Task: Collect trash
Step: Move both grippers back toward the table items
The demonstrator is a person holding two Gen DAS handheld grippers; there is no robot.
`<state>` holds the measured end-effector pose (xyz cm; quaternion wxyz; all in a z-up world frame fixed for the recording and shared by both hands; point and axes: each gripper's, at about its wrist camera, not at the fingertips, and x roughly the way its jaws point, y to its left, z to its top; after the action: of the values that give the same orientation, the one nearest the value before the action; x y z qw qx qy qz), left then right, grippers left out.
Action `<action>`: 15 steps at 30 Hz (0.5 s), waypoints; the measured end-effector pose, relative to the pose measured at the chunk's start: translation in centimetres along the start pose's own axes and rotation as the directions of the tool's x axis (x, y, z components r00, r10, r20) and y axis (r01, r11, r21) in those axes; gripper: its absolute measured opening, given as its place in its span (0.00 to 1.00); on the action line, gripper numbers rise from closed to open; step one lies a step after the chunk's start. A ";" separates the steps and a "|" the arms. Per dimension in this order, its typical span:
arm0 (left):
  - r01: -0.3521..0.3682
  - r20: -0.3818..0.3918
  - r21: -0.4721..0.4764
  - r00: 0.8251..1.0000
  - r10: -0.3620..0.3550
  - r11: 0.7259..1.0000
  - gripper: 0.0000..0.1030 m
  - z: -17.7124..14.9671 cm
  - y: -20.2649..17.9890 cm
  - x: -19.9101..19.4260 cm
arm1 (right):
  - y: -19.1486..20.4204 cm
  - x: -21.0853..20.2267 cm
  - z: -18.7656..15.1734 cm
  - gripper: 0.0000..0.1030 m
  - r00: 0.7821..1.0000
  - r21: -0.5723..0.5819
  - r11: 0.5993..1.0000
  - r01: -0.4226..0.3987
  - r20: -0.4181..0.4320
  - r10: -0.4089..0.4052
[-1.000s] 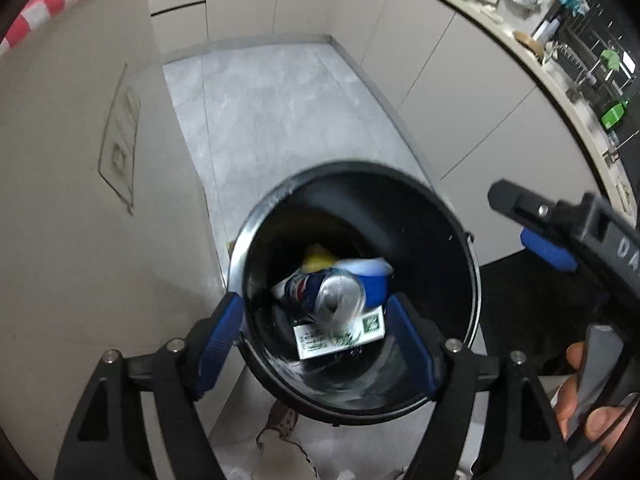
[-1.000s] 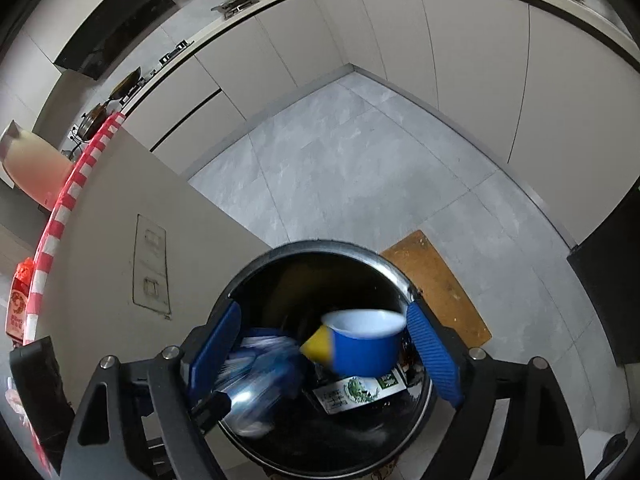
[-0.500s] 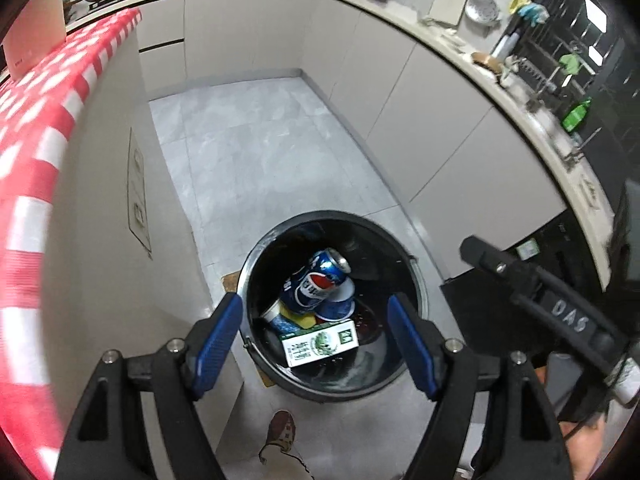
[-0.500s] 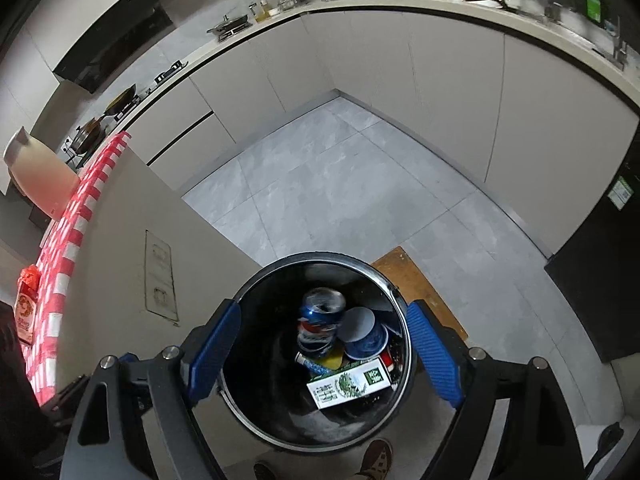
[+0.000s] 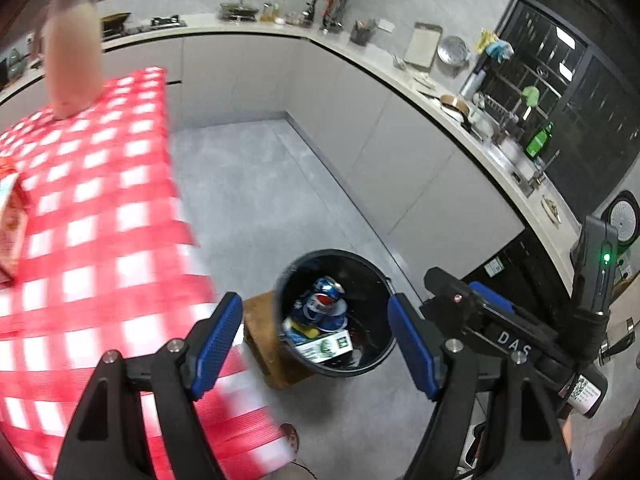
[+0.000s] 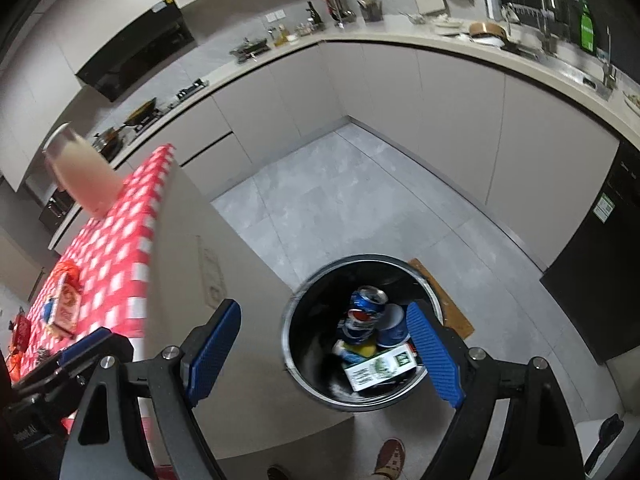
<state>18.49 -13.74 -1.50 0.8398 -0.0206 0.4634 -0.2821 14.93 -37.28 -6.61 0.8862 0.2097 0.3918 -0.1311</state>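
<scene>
A black round trash bin point(image 5: 370, 280) point(image 6: 304, 312) stands on the grey floor below both grippers. Inside it lie a blue soda can point(image 5: 320, 304) point(image 6: 362, 314), a blue cup point(image 6: 394, 332), something yellow point(image 6: 360, 349) and a white-and-green carton point(image 5: 324, 346) point(image 6: 378, 368). My left gripper point(image 5: 316, 344) hangs high above the bin, open, nothing between its blue pads. My right gripper point(image 6: 324, 354) is likewise open and empty above the bin; it also shows in the left wrist view point(image 5: 472, 300).
A counter with a red-checked cloth point(image 5: 88, 208) point(image 6: 116, 224) is at the left, carrying a tall beige cup point(image 5: 72, 52) point(image 6: 80, 172) and a snack box point(image 6: 66, 310). A brown mat point(image 5: 268, 344) lies by the bin. Kitchen cabinets point(image 6: 440, 112) ring the floor. A person's shoes point(image 6: 390, 458) are below.
Both grippers rose well away from the bin, so it looks smaller. The can and cup, falling a second ago, now rest in the bin. The checked counter top came into view.
</scene>
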 end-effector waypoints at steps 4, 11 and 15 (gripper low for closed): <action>-0.049 0.037 -0.044 0.998 0.051 0.998 0.74 -0.1 3.9 -2.4 | 4.1 -0.5 -0.4 0.84 0.999 -0.032 0.999 -0.044 0.007 0.044; -0.144 0.085 -0.142 0.984 0.157 0.979 0.74 -0.6 10.6 -5.9 | 12.8 0.1 -1.5 0.84 0.991 -0.133 0.982 -0.134 -0.015 0.134; -0.190 0.102 -0.195 0.972 0.213 0.962 0.74 -1.0 14.0 -7.5 | 17.5 0.9 -2.4 0.84 0.983 -0.188 0.964 -0.185 -0.042 0.180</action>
<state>20.92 1.93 -0.46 0.8854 -0.0677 0.4349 -0.1493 20.86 -20.87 -4.02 0.9056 0.1604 0.3925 -0.0079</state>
